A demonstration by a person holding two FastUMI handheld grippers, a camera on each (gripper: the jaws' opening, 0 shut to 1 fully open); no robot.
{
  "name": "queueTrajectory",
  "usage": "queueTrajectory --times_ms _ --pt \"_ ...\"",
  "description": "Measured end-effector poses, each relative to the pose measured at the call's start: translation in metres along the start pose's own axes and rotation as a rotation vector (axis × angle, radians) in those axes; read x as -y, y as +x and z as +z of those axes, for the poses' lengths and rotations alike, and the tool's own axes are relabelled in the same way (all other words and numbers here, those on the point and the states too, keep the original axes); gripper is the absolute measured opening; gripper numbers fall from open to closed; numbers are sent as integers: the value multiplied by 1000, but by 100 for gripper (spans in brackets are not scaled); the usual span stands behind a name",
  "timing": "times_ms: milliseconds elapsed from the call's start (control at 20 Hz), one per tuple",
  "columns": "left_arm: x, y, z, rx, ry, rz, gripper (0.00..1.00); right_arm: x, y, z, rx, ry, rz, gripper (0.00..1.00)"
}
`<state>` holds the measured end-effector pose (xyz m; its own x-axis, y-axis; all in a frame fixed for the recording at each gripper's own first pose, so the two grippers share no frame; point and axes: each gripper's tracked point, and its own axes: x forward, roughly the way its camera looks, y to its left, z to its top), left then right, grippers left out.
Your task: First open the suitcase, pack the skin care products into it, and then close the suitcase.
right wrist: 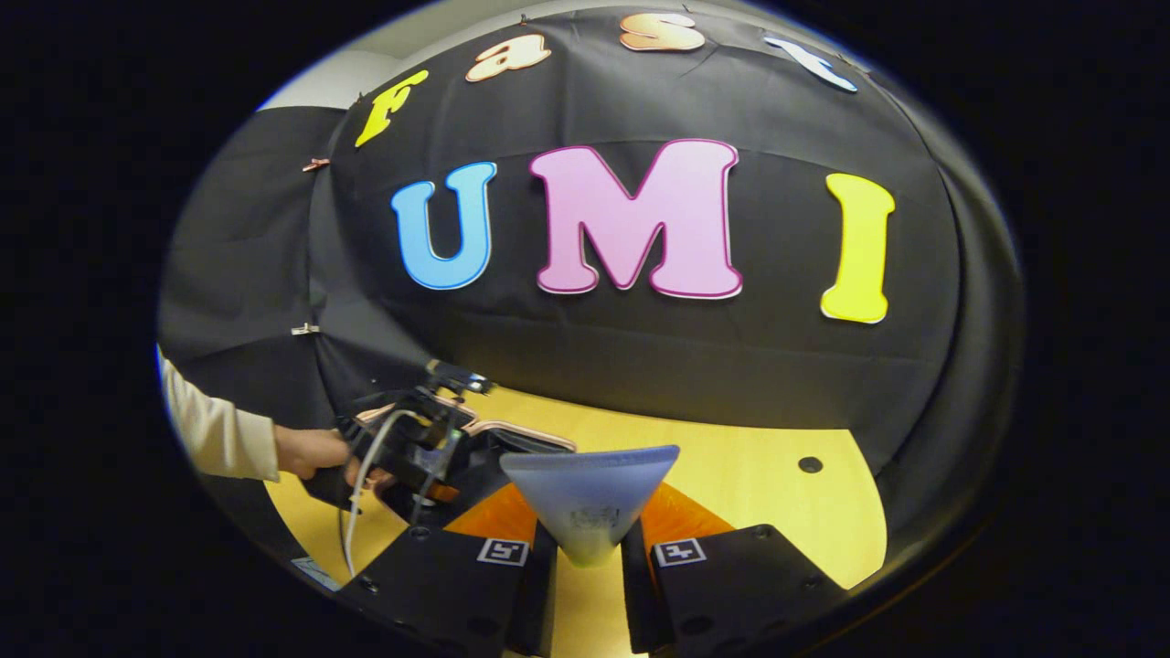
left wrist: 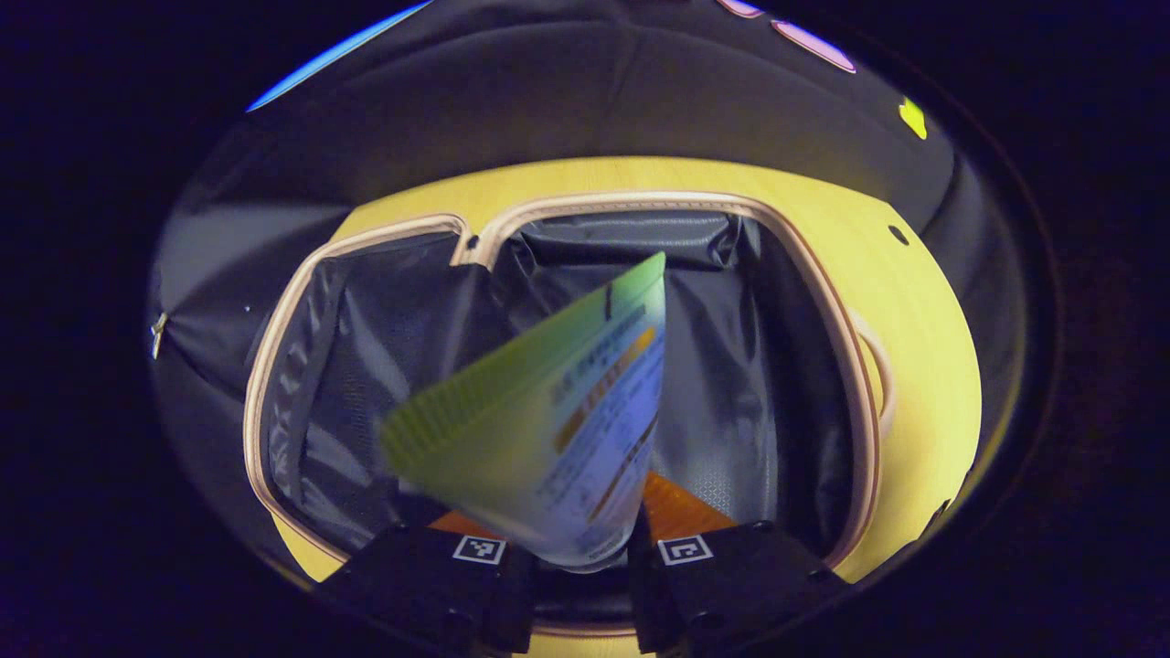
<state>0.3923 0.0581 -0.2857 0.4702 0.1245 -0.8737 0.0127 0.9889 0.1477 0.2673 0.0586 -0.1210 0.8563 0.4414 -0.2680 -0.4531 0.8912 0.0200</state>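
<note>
2 grippers each pinch a product: left gripper [left wrist: 567, 553] holds a green-blue tube [left wrist: 558, 411] over the open suitcase [left wrist: 759, 384] (ready to drop), right gripper [right wrist: 585, 553] clamps a pale tube [right wrist: 590, 498], suitcase at 10 o'clock.

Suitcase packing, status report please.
Left gripper shut on green tube over open suitcase. Right gripper shut on pale tube. Nothing blocking.

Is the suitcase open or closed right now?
Open. In the left gripper view the suitcase lies spread on the table, its dark lining showing inside the rim.
</note>
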Motion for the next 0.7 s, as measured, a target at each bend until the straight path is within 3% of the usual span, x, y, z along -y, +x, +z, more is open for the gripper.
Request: queueTrajectory --times_ms 100,250,300,350,500,550,700 --pt "-2 9 -2 -47 47 32 46 -12 3 0 -2 -6 21 35" --pt "-14 7 12 5 58 71 53 -22 11 -8 -38 9 32 35" --pt "-12 7 13 18 43 64 60 -22 14 -12 -53 17 30 35" --pt "-11 -1 18 58 21 53 70 -22 18 -14 -68 23 25 35" --pt "-15 -52 40 308 -71 19 83 -24 32 -17 -98 42 16 34" --pt "-24 -76 41 384 -104 32 98 -27 37 -19 -113 46 18 34" --pt "-59 -143 22 543 -162 92 98 -47 61 -29 -171 80 42 34"
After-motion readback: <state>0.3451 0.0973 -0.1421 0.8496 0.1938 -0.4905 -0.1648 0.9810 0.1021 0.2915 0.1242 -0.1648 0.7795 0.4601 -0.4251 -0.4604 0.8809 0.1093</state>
